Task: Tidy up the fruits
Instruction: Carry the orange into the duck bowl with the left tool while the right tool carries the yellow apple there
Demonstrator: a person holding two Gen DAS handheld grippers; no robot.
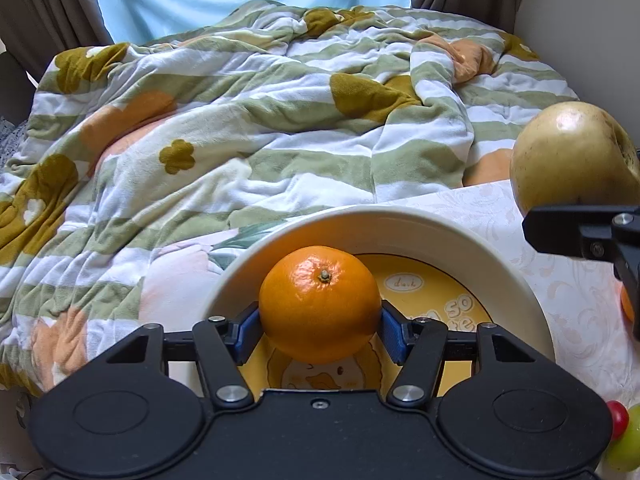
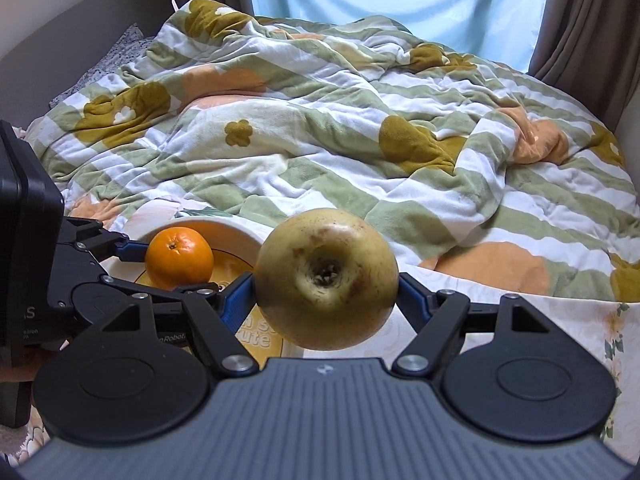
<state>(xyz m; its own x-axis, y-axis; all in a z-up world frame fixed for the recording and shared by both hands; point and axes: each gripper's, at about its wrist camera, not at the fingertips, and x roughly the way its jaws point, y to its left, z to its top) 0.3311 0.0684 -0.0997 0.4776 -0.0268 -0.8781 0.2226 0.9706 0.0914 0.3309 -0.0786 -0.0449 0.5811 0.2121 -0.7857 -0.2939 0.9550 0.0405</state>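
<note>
Left gripper (image 1: 320, 322) clamps orange (image 1: 320, 304) right over plate (image 1: 400, 220), lower centre of frame. Right gripper (image 2: 326, 296) pinches pear (image 2: 326, 280) w/ plate to its lower left, so left is nearer.

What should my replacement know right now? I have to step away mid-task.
Left gripper: shut on the orange, held over the yellow bowl.
Right gripper: shut on the yellow-green apple, beside the bowl's rim, over the white cloth.
Done: both fruits picked up.
Left: release the orange into the bowl, then probably the apple. More small fruit lies at the right edge.
</note>
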